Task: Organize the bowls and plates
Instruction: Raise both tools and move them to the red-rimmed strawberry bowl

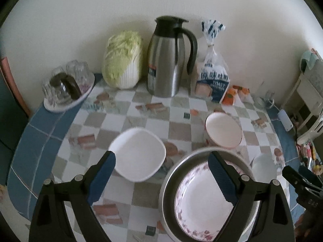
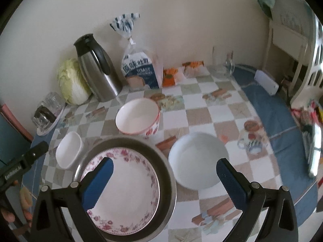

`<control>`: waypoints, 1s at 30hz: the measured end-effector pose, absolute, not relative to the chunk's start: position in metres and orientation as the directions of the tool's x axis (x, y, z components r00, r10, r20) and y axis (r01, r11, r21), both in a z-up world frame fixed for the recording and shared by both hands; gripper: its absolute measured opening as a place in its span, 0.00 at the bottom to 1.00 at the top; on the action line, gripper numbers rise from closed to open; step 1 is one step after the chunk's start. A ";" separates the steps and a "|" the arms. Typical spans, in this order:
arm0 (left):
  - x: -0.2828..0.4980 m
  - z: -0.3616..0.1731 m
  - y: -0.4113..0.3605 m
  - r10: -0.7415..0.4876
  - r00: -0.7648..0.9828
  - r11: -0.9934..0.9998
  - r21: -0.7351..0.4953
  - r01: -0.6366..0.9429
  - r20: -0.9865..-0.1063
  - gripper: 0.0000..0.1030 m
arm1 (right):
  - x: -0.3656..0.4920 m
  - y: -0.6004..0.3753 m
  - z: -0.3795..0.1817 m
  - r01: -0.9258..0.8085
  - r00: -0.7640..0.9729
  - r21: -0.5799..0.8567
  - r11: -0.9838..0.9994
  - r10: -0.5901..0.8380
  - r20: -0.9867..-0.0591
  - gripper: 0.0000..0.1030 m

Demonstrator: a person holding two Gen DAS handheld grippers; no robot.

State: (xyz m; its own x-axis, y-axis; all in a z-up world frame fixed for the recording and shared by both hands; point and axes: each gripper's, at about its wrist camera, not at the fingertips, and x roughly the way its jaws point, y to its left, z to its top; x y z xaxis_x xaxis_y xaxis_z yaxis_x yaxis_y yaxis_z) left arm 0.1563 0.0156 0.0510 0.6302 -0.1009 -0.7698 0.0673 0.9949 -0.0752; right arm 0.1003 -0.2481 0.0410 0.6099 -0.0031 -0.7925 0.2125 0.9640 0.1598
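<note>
A floral-rimmed plate point(image 1: 201, 199) point(image 2: 129, 193) lies inside a wide metal basin point(image 1: 171, 179) point(image 2: 161, 161) at the table's near side. Left of the basin sits a white square dish point(image 1: 139, 153) point(image 2: 67, 152). Behind it stands a red-rimmed bowl point(image 1: 224, 131) point(image 2: 137, 117), and to its right a plain white bowl point(image 1: 262, 165) point(image 2: 197, 159). My left gripper point(image 1: 161, 159) hangs open above the gap between square dish and basin, holding nothing. My right gripper point(image 2: 164, 166) is open over the basin's right rim and the white bowl, also holding nothing.
Along the wall stand a napa cabbage point(image 1: 121, 60), a steel thermos jug point(image 1: 167, 60), a bread bag point(image 1: 214, 78) and orange snack packets point(image 2: 171, 74). A tray of upturned glasses point(image 1: 66, 84) sits far left. A white chair point(image 2: 298, 40) stands right of the table.
</note>
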 end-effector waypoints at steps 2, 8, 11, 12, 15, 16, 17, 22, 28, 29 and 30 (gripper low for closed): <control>0.162 0.064 0.013 -0.097 0.631 0.995 -0.062 0.078 -0.770 0.90 | 0.106 -0.250 0.054 0.208 0.607 0.148 0.967 -0.009 -0.794 1.00; 0.173 0.098 -0.002 -0.111 0.632 0.991 -0.034 0.132 -0.767 0.90 | 0.110 -0.261 0.098 0.199 0.629 0.134 0.971 -0.021 -0.777 1.00; 0.177 0.112 -0.009 -0.122 0.630 0.989 -0.040 0.143 -0.767 0.90 | 0.109 -0.270 0.118 0.207 0.646 0.136 0.969 -0.031 -0.762 1.00; 0.178 0.115 -0.010 -0.124 0.628 0.989 -0.042 0.144 -0.768 0.90 | 0.109 -0.271 0.123 0.208 0.647 0.135 0.969 -0.032 -0.762 1.00; 0.183 0.128 -0.016 -0.136 0.624 0.987 -0.052 0.151 -0.770 0.90 | 0.112 -0.276 0.139 0.207 0.650 0.142 0.968 -0.027 -0.760 1.00; 0.184 0.132 -0.018 -0.134 0.626 0.987 -0.049 0.152 -0.768 0.90 | 0.113 -0.277 0.147 0.200 0.657 0.149 0.968 -0.019 -0.753 1.00; 0.186 0.136 -0.020 -0.131 0.629 0.988 -0.046 0.150 -0.767 0.90 | 0.115 -0.278 0.153 0.195 0.664 0.154 0.969 -0.015 -0.748 1.00; 0.204 0.139 -0.034 -0.116 0.630 0.989 -0.034 0.142 -0.768 0.90 | 0.135 -0.284 0.165 0.226 0.665 0.161 0.961 -0.032 -0.746 1.00; 0.233 0.117 -0.051 -0.116 0.603 0.988 -0.027 0.154 -0.789 0.90 | 0.175 -0.283 0.133 0.237 0.615 0.141 0.961 -0.037 -0.788 1.00; 0.238 0.113 -0.053 -0.116 0.600 0.988 -0.029 0.153 -0.791 0.90 | 0.180 -0.284 0.127 0.244 0.606 0.138 0.960 -0.040 -0.795 1.00; 0.243 0.109 -0.055 -0.119 0.596 0.988 -0.034 0.152 -0.794 0.90 | 0.188 -0.286 0.118 0.254 0.594 0.136 0.958 -0.044 -0.803 1.00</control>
